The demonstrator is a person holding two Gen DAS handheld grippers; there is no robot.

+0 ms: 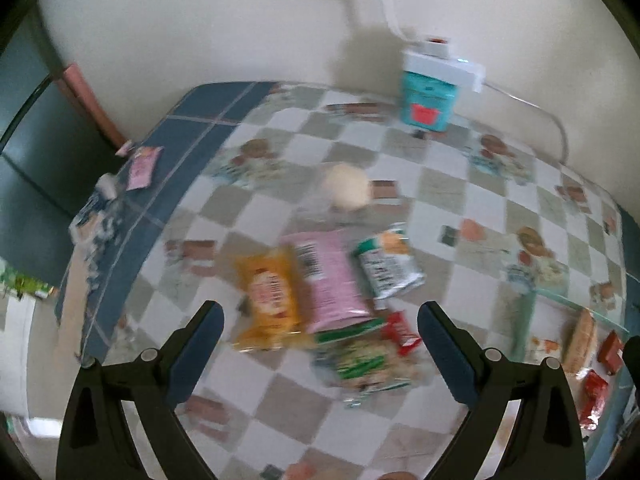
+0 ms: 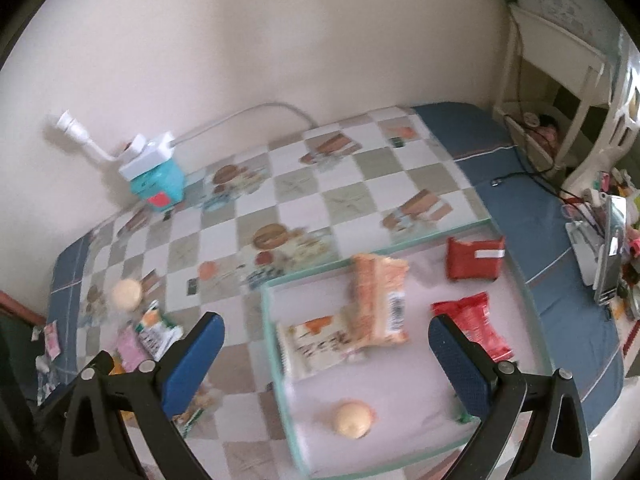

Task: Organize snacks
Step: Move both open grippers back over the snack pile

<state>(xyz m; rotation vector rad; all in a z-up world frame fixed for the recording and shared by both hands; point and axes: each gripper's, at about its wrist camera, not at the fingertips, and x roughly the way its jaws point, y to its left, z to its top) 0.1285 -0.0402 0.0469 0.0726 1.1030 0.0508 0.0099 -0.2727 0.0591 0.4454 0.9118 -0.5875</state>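
Your left gripper [image 1: 320,316] hung wide and empty just behind the snack pile [image 1: 324,288] on the worktop [image 1: 440,200]. Your right gripper [image 2: 326,330] gaped empty above the tray [image 2: 280,360], whose snacks [image 2: 380,300] lay ahead.

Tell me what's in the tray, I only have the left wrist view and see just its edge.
Observer: The tray holds five items: two red packets, an orange packet, a white packet and a round bun.
Operator: Right gripper holding anything?
Observer: No, the right gripper is open and empty above the tray.
Operator: Anything past the tray?
Observer: A cluttered white rack stands beyond the table's right end.
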